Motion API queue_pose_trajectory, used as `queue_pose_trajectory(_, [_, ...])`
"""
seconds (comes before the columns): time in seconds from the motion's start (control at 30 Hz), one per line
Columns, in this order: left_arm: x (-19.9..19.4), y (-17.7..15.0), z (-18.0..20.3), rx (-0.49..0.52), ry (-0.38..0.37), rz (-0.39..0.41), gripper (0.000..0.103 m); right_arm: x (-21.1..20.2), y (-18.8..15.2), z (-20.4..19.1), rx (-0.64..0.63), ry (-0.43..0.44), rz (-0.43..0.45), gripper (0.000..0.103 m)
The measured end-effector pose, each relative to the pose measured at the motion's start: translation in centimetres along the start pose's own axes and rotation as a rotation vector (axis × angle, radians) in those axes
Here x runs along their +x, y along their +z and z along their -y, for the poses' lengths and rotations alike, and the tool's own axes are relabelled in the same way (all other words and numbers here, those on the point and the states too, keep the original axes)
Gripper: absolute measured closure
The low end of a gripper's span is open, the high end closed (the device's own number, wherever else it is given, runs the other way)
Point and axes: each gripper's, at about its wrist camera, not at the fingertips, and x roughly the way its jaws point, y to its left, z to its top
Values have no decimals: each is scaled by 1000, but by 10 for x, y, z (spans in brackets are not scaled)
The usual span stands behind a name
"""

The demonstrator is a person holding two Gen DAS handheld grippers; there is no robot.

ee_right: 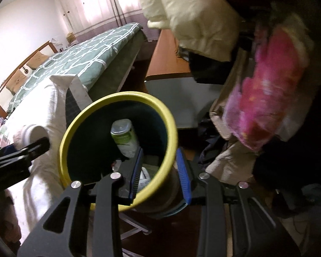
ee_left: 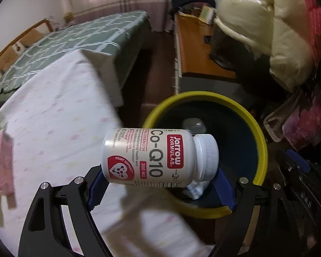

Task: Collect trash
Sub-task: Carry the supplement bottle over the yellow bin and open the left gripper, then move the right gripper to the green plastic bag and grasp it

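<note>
bottle: a white supplement bottle lies sideways at centre frame in the left wrist view, its ribbed cap toward the right, above the near rim of the bin.
left tool: the left tool is spread wide and clamped end to end on the bottle, one blue pad on the base, the other behind the cap.
bin: a dark bin with a yellow rim fills the middle right; a green-labelled container and crumpled white paper sit inside.
right tool: the right tool straddles the bin wall at lower centre, one pad inside, one outside; whether the pads press on it cannot be told.
handling: hard, smooth plastic, likely light and rigid; an end-to-end grip looks prone to slipping, across the body would be surer. whether it is empty is unknown.
surroundings: a pale sheet at left, a green quilted bed upper left.
unclear: the bin's floor is dark; the pink carton at the left edge is blurred and cut off.
</note>
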Motion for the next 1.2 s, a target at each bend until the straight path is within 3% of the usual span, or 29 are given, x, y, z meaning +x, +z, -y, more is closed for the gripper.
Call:
queue_pose_trajectory(0.27, [31,6,36,48,-9,-49,20,-10,0,16,15,-29,18,67])
queue_pose_trajectory(0.5, [12,6,29,49,5,-8,10,-9,0,12,4,-32,15,66])
queue_pose_trajectory(0.77, [-56,-23,-40,-56,28,81,8,-5,-3,-16,-44,-3,4,66])
queue_pose_trajectory(1.0, [-112,-76,-135,-221,144,149,7,-5,-4,-62,-116,30,-1,66])
queue_pose_trajectory(1.2, [-151,-126,-209,-367,231,193,7,-7,-9,-126,-217,90,0,65])
